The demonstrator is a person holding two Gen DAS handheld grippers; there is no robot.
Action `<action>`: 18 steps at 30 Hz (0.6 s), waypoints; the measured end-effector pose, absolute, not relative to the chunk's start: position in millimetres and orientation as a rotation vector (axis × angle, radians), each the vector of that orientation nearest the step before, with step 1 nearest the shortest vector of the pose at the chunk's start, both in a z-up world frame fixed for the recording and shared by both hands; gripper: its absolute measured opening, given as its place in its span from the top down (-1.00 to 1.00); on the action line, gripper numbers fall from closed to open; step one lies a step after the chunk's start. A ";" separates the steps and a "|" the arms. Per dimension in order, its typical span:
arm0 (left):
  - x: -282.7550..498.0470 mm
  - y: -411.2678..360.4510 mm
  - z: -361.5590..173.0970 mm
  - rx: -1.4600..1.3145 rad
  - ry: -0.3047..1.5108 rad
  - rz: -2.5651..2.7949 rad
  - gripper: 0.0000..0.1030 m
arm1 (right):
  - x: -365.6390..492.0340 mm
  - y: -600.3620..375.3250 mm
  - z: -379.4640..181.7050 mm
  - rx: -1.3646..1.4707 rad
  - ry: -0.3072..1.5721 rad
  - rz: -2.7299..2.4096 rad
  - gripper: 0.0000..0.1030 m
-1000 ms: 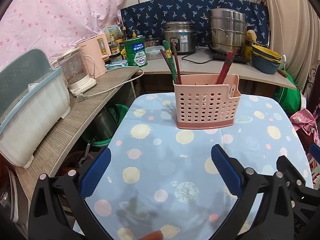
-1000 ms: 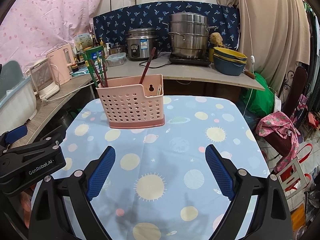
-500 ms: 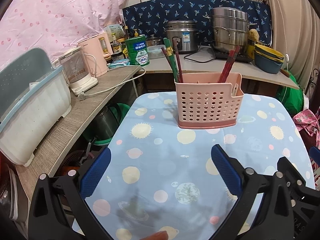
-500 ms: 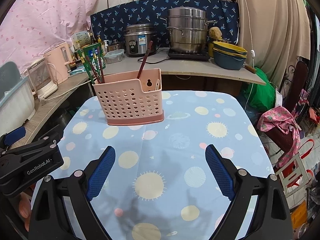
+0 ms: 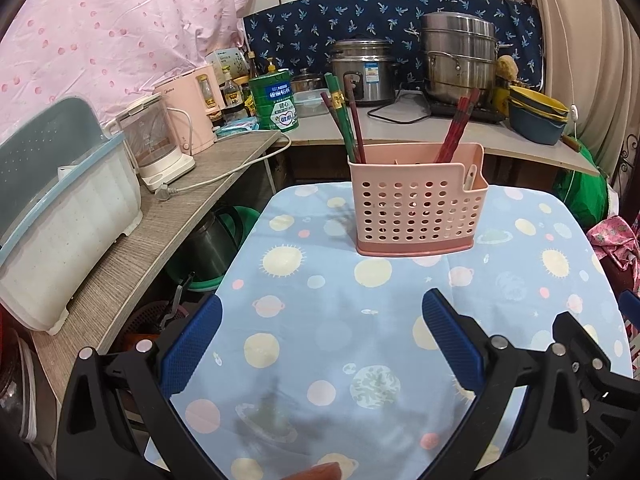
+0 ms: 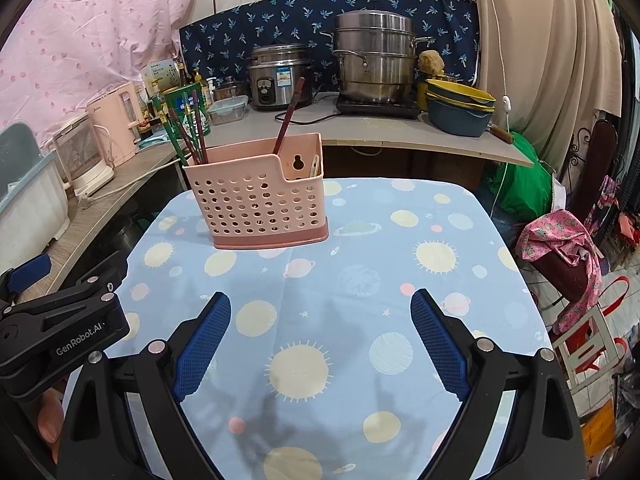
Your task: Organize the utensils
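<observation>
Both tongs stand wide apart and hold nothing: the left tongs (image 5: 320, 336) and the right tongs (image 6: 320, 332) hover low over the near part of the tabletop (image 6: 440, 240), side by side. The pink perforated holder (image 5: 416, 208) stands upright toward the far edge of the tabletop, well apart from both. Green and red chopsticks (image 5: 346, 120) lean in its left compartment, dark red chopsticks (image 5: 456, 128) in the right, and a pale utensil handle (image 5: 470, 176) shows in the small front pocket.

The chopsticks look light, stiff, thin and probably slick, so a pinch on the bare upper shafts above the rim seems best. The holder looks light and could tip or slide on the cloth. Nothing lies between the tongs and the holder; a kettle (image 5: 160, 148) and dish tub (image 5: 60, 216) sit on the side counter, clear of the path.
</observation>
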State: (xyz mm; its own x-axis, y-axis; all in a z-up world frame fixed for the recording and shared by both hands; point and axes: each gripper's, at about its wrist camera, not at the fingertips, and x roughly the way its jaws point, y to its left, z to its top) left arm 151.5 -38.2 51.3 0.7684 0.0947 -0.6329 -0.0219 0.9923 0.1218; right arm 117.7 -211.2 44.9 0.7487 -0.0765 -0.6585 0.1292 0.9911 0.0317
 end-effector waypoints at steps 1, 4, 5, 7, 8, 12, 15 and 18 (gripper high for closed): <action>151.5 -38.1 50.9 0.109 0.693 0.062 -0.86 | 117.5 -211.7 45.1 0.078 0.717 -0.110 -0.70; 151.4 -38.4 50.9 0.108 0.694 0.062 -0.86 | 117.8 -212.0 44.5 0.078 0.718 -0.110 -0.70; 151.8 -38.4 50.9 0.109 0.694 0.062 -0.86 | 117.8 -211.9 44.4 0.079 0.718 -0.110 -0.70; 151.8 -38.4 51.0 0.109 0.695 0.062 -0.86 | 117.5 -211.5 44.8 0.078 0.717 -0.111 -0.70; 152.2 -38.2 50.6 0.109 0.696 0.062 -0.86 | 117.6 -211.6 44.8 0.078 0.717 -0.110 -0.70; 152.6 -37.8 50.0 0.110 0.696 0.063 -0.86 | 117.6 -211.3 44.9 0.078 0.717 -0.111 -0.70; 152.6 -37.8 50.0 0.110 0.696 0.063 -0.86 | 117.9 -211.8 44.7 0.078 0.718 -0.112 -0.70; 153.1 -37.9 49.9 0.111 0.696 0.062 -0.86 | 118.0 -211.6 44.7 0.075 0.717 -0.111 -0.70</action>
